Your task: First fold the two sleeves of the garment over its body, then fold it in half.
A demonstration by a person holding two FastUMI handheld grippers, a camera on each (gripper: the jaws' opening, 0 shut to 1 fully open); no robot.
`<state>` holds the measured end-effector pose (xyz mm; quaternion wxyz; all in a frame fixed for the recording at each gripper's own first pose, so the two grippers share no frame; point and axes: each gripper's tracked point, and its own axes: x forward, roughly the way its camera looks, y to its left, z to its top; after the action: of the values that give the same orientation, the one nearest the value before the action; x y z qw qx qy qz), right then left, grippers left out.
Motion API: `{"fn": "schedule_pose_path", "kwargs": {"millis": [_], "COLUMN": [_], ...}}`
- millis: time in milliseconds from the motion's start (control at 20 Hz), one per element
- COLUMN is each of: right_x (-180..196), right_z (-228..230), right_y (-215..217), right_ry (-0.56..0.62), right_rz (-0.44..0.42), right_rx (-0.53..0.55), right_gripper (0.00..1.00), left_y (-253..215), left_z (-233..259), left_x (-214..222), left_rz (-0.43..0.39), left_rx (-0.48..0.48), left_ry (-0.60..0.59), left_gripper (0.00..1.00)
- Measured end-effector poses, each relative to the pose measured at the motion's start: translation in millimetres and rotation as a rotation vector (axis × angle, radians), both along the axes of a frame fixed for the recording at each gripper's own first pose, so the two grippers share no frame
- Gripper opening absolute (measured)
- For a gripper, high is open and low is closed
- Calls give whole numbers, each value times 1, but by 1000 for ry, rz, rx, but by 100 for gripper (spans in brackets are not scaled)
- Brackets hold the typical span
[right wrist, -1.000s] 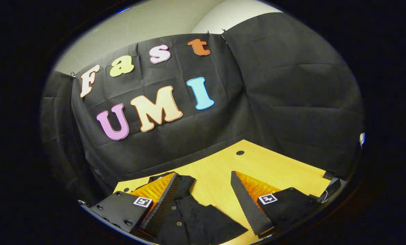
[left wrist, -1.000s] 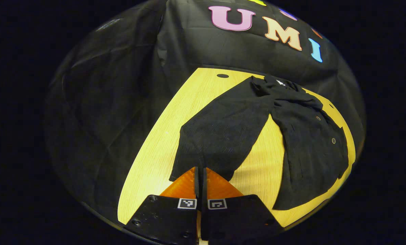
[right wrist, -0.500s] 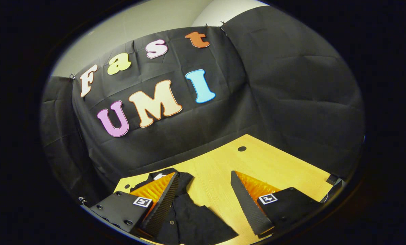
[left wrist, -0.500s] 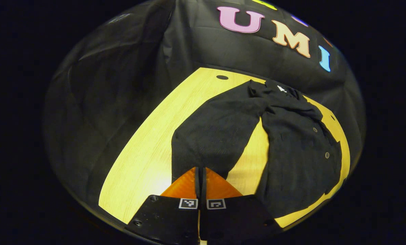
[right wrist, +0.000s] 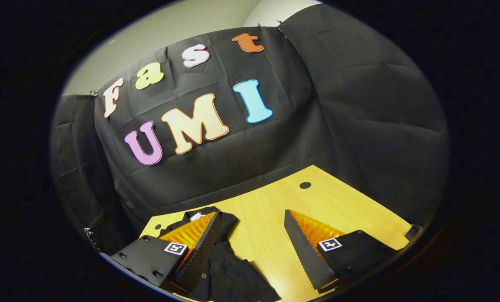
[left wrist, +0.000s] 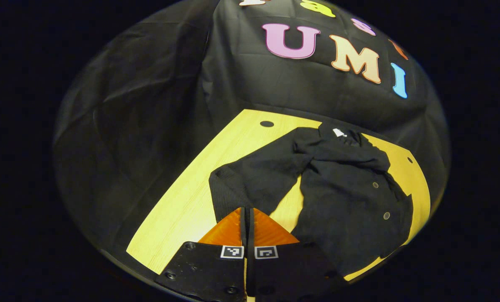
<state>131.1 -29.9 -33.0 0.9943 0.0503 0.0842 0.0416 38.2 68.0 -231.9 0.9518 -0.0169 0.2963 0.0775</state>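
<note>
A black button-front garment point(left wrist: 350, 209) lies on the wooden table point(left wrist: 178, 214), its collar at the far end. Its sleeve point(left wrist: 254, 182) stretches from the shoulder toward me. My left gripper point(left wrist: 247, 208) is shut on the sleeve's end, and the cloth bows and bunches just beyond the fingertips. A strip of bare wood separates the sleeve from the body. In the right gripper view, my right gripper point(right wrist: 252, 213) stands open with nothing between its fingers. It hovers over the table point(right wrist: 275, 201), and part of the garment point(right wrist: 233, 274) lies beneath its left finger.
A small round hole point(left wrist: 267, 123) marks the table's far corner, and another hole point(right wrist: 304, 185) lies ahead of the right gripper. The black cloth wall closes off the back and sides. A small dark object point(right wrist: 413, 231) sits at the table's right edge.
My left gripper has carried the sleeve end toward the garment's body; the sleeve is shorter and more bunched, and the wood gap has narrowed. The right gripper has shifted only slightly, still open.
</note>
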Motion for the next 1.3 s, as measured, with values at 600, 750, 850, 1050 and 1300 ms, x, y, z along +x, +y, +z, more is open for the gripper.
{"fn": "schedule_pose_path", "kwargs": {"millis": [600, 750, 850, 1050, 1300], "right_x": [25, 31, 38, 46, 57], "right_z": [-28, -31, -31, -34, -42], "right_y": [-30, -43, -56, -74, -95], "right_ry": [102, 115, 118, 137, 156], "right_rz": [70, 81, 69, 46, 26], "right_rx": [-56, -51, -59, -49, -69], "right_gripper": [98, 98, 98, 98, 98], "left_y": [-149, -191, -216, -273, -340], "left_z": [94, 109, 112, 107, 81], "left_x": [90, 116, 132, 161, 190], "left_rz": [-162, -235, -280, -356, -458], "left_rx": [-22, -6, 13, 5, 1], "left_ry": [-203, -257, -280, -281, -270], "left_gripper": [0, 0, 0, 0, 0]}}
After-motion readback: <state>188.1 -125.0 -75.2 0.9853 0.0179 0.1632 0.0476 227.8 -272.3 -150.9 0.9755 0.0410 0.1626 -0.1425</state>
